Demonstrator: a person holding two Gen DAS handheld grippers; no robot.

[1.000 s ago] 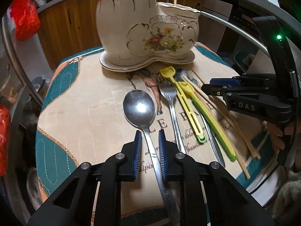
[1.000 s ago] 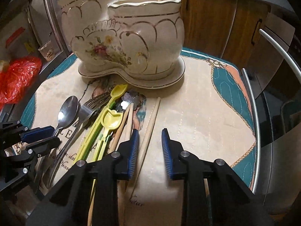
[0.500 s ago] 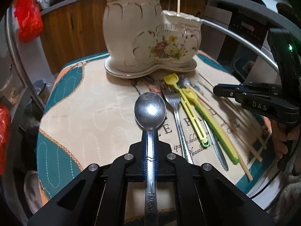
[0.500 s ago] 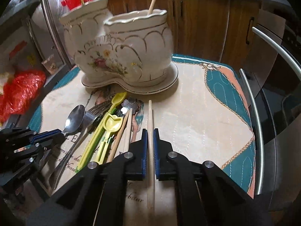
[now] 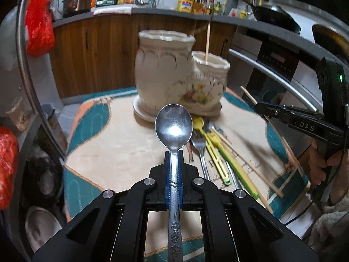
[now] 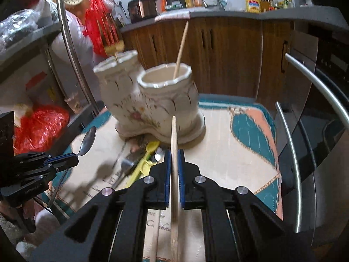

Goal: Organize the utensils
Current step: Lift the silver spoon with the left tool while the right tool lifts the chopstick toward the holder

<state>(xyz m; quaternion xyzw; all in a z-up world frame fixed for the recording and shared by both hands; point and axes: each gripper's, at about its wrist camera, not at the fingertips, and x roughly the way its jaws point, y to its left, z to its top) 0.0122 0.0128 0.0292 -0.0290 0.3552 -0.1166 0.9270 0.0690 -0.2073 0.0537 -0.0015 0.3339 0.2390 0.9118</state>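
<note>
My left gripper (image 5: 173, 156) is shut on a steel spoon (image 5: 173, 128) and holds it above the table, bowl forward. My right gripper (image 6: 174, 156) is shut on a wooden chopstick (image 6: 174, 135), lifted and pointing at the cream floral two-pot ceramic holder (image 6: 152, 107). The holder (image 5: 181, 80) stands at the table's far side; one chopstick (image 6: 181, 50) stands in its smaller pot. A fork (image 5: 199, 146), yellow and green plastic utensils (image 5: 216, 152) and more chopsticks (image 5: 250, 170) lie on the mat. The right gripper also shows in the left view (image 5: 259, 107).
The table has a beige and teal quilted mat (image 5: 113, 139). Wooden cabinets (image 6: 229, 54) stand behind. A metal rail (image 5: 283, 83) curves along the right. Red plastic bags (image 6: 39, 126) hang and sit on the left.
Both grippers closed, the left on the spoon and the right on a chopstick, then lifted them off the mat and back from the holder.
</note>
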